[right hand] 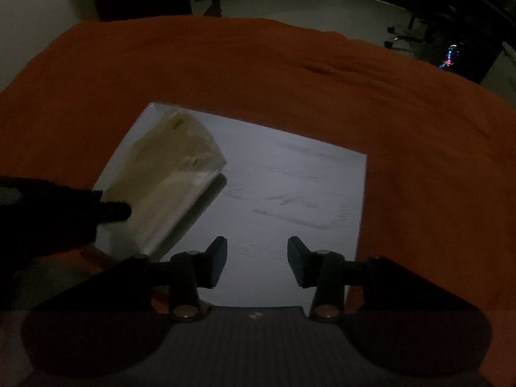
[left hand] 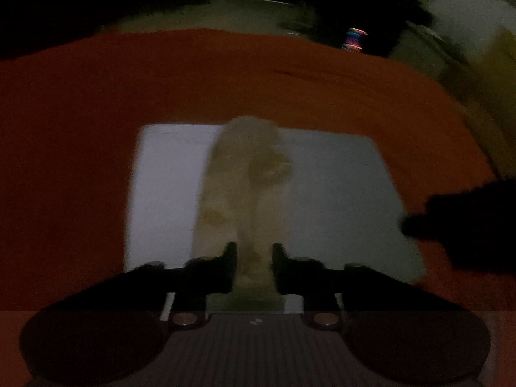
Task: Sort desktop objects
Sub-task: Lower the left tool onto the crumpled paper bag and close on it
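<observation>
Dimly, the left hand-held gripper (left hand: 253,258) clamps a translucent unlabelled box (left hand: 242,193); the right hand-held gripper (right hand: 257,251) gapes empty.

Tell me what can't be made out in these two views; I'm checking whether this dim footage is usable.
- Pale translucent object: left wrist view blurs it, so what it is stays unclear.
- Its near end: hidden behind the left gripper in the right wrist view.
- White board: faint marks, too dim to read.
- Right gripper: a black silhouette, cut by the left wrist view's edge.
- Room beyond the orange cloth: too dark.
</observation>
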Demonstrator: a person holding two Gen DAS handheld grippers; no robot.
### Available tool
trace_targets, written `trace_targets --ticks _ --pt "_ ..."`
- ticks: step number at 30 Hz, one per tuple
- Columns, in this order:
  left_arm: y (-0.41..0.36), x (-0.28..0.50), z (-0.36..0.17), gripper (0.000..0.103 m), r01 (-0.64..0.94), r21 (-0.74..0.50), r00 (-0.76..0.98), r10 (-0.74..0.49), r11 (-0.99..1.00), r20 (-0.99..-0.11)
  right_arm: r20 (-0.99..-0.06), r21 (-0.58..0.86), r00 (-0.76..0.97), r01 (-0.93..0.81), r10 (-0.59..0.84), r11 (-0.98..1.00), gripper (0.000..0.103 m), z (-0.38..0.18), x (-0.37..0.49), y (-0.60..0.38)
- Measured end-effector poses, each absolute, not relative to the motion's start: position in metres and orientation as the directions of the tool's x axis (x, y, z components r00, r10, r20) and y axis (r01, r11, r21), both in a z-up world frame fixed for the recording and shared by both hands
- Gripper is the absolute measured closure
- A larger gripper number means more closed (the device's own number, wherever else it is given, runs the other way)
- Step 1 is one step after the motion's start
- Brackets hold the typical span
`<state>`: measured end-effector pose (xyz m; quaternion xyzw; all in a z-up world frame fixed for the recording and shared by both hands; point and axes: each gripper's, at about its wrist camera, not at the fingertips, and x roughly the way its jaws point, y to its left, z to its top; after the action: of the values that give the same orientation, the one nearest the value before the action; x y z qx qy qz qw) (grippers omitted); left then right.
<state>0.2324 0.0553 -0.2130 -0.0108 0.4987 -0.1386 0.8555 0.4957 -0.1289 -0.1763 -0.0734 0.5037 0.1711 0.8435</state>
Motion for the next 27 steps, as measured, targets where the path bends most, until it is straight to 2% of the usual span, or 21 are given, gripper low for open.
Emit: trace_targets --ticks 5,10,13,15,17,18,19,23,27 --pt "0.042 0.225 -0.207 0.090 0.457 -0.139 0.420 -0.351 0.879 -0.837 -0.868 0.032 0.461 -0.314 0.182 0.949 0.057 -0.177 0.507 -0.150" --pt "0.040 0.220 -0.202 0.092 0.590 -0.149 0.373 -0.432 0.794 -0.821 -0.859 0.060 0.470 -0.298 0.201 0.953 0.052 -0.172 0.518 -0.165" --pt "0.044 0.223 -0.204 0.090 0.575 -0.142 0.363 -0.407 0.806 -0.838 -0.849 0.067 0.483 -0.306 0.216 0.950 0.036 -0.168 0.521 -0.173" --pt "0.045 0.227 -0.205 0.079 0.547 -0.103 0.385 -0.359 0.831 -0.850 -0.841 0.058 0.492 -0.329 0.224 0.943 0.025 -0.166 0.524 -0.175" --pt "0.046 0.226 -0.204 0.040 0.509 -0.076 0.408 -0.318 0.857 -0.856 -0.837 0.036 0.499 -0.358 0.224 0.933 0.023 -0.165 0.528 -0.175" --pt "0.048 0.226 -0.203 0.034 0.484 -0.073 0.422 -0.306 0.872 -0.853 -0.840 0.024 0.495 -0.377 0.224 0.926 0.022 -0.166 0.531 -0.174" --pt "0.049 0.226 -0.203 0.031 0.459 -0.075 0.432 -0.296 0.885 -0.852 -0.841 0.017 0.492 -0.392 0.226 0.920 0.022 -0.165 0.533 -0.174" --pt "0.048 0.232 -0.204 0.031 0.360 -0.116 0.393 -0.263 0.926 -0.881 -0.830 0.017 0.482 -0.480 0.280 0.877 0.022 -0.167 0.536 -0.170" --pt "0.045 0.233 -0.212 0.031 0.269 -0.141 0.320 -0.226 0.953 -0.920 -0.828 -0.094 0.464 -0.669 0.315 0.738 0.022 -0.171 0.532 -0.140"
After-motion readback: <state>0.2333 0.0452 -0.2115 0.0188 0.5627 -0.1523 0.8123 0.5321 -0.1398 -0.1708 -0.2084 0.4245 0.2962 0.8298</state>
